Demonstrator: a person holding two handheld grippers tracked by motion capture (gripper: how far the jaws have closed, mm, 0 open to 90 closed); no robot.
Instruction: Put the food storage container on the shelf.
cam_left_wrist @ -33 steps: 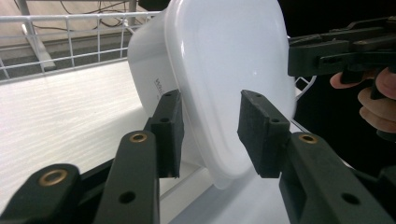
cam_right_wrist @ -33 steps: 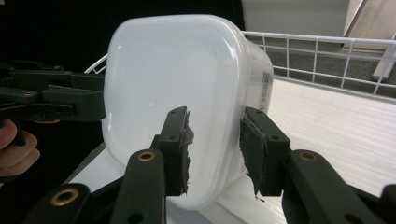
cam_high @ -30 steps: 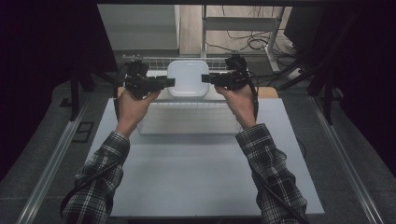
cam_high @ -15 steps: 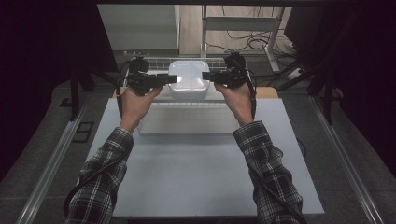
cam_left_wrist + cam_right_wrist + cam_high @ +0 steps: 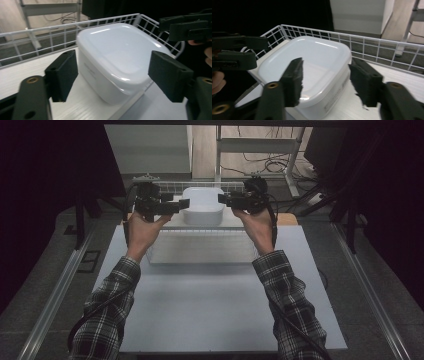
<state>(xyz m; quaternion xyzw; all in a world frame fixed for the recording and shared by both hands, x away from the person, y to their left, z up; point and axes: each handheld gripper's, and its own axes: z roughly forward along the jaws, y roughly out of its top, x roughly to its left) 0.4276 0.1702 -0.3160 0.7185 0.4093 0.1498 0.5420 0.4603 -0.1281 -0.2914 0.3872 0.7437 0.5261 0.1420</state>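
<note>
your left gripper [image 5: 112,75] and right gripper [image 5: 325,77] sit at opposite ends of the white lidded container [image 5: 202,206], which rests on the white shelf inside the wire basket [image 5: 200,185] at the table's far edge. both sets of jaws have just been opening and now stand clear of the container's sides, gripping nothing.

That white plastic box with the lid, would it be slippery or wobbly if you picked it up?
The white lidded plastic box looks glossy, with bright reflections, so it is probably slippery. Its rounded corners give little to catch on. It is squat and wide on the white wire shelf, so it likely slides rather than tips, and it seems stiff.
</note>
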